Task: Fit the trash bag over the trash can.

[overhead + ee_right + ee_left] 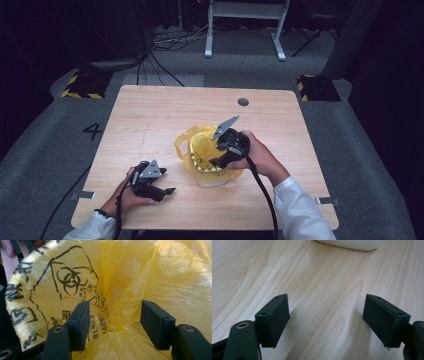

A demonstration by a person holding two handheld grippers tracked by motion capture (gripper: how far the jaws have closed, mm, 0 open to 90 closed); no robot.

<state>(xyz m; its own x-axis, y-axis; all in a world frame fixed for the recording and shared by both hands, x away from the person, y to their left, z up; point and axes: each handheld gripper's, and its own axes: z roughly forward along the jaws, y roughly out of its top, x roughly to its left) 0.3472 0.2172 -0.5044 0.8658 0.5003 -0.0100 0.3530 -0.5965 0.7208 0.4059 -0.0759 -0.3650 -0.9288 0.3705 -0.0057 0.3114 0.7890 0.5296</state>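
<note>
While the left gripper (167, 191) is resting near the table's (150, 115) near-left edge with its jaws standing wide over bare wood, the right gripper (212, 162) is reaching, jaws apart, into a crinkled yellow biohazard bag (192, 145) lining a white container (352, 243) at mid-table. Beyond, grey carpet is spreading toward a white frame (245, 20).

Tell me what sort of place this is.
Probably a lab or recording space, not a home: a bare wooden table stands on grey carpet marked with a "4", beside hazard-striped blocks, loose floor cables and a yellow biohazard bag.
</note>
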